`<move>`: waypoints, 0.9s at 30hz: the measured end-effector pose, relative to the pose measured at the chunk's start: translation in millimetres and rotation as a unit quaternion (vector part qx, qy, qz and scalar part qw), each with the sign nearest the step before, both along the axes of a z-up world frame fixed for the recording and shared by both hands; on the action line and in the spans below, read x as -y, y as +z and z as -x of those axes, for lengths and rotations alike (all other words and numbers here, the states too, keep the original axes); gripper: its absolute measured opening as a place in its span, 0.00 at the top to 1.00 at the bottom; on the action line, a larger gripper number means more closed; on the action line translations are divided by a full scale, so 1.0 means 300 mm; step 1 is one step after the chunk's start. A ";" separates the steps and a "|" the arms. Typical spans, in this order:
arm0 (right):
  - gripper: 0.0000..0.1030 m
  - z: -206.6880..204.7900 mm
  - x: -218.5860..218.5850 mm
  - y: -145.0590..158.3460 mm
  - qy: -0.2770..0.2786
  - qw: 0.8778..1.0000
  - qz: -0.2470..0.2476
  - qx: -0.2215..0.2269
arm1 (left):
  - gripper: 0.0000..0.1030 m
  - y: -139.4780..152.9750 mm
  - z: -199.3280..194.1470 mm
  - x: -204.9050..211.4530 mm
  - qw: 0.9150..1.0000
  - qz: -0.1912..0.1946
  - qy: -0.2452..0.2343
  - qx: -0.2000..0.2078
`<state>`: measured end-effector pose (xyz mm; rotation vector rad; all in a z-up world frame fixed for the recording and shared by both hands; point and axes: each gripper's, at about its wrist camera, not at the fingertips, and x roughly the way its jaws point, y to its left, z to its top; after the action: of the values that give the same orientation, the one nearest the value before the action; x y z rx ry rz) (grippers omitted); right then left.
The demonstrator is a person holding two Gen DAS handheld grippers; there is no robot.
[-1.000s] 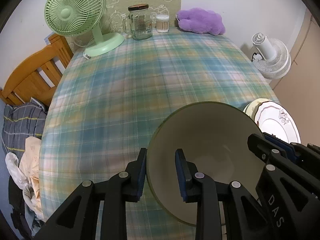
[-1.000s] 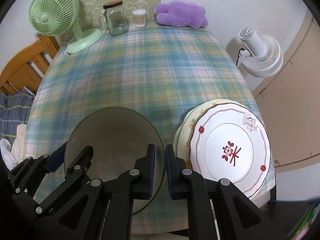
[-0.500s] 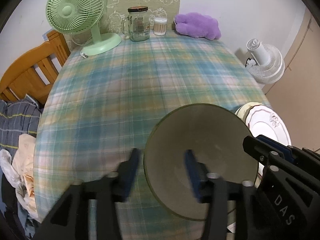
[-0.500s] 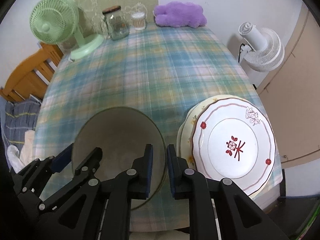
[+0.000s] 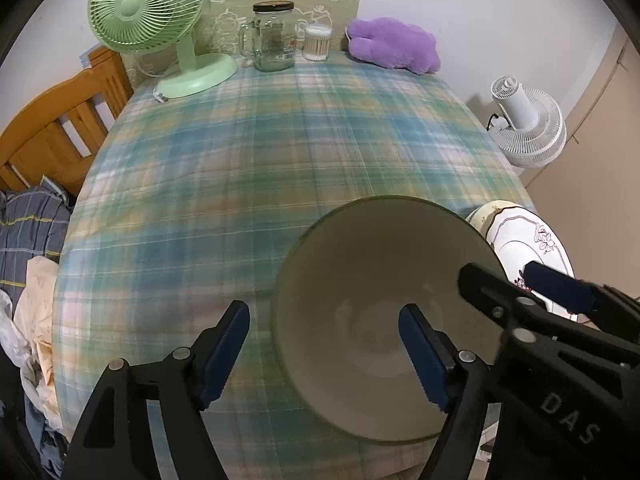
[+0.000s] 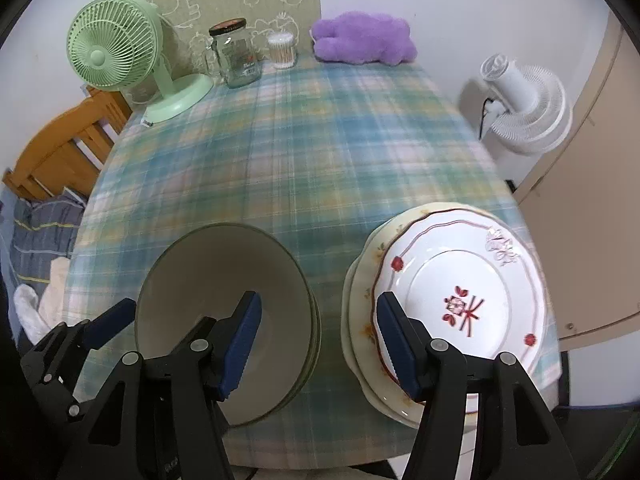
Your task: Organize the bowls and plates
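The bowl (image 5: pixel 384 320) is found resting near the front edge of the table (image 5: pixel 280 152), just beside the stacked plates (image 6: pixel 452 304) at the front right corner. A second rim showing under it in the right wrist view suggests that it is nested in another bowl. A second ago its rim was pinched on both sides; now both grips have been let go. The left gripper (image 5: pixel 324 356) is seen with its jaws opening, the left rim of the bowl standing between the pads but untouched by them. The right gripper (image 6: pixel 320 340) is likewise opening, its jaws straddling the bowl's right rim and the near edge of the plates without pressing on either. The bowl has not shifted on being released, so it is judged to be safely set down. This placement can be taken as finished, with bowls and plates grouped side by side; both tools must next be drawn clear.
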<state>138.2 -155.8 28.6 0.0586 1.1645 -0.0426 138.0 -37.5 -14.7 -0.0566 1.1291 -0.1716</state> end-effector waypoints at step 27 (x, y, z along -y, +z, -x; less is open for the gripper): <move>0.70 -0.124 0.041 -0.200 0.086 0.984 -0.134 -0.086 | 0.23 -0.098 -0.025 0.041 0.997 -0.019 0.059 -0.049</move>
<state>175.4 -168.0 -31.5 0.1938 1.3381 0.2675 145.4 -49.7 -44.2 -0.0982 1.2224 -0.0432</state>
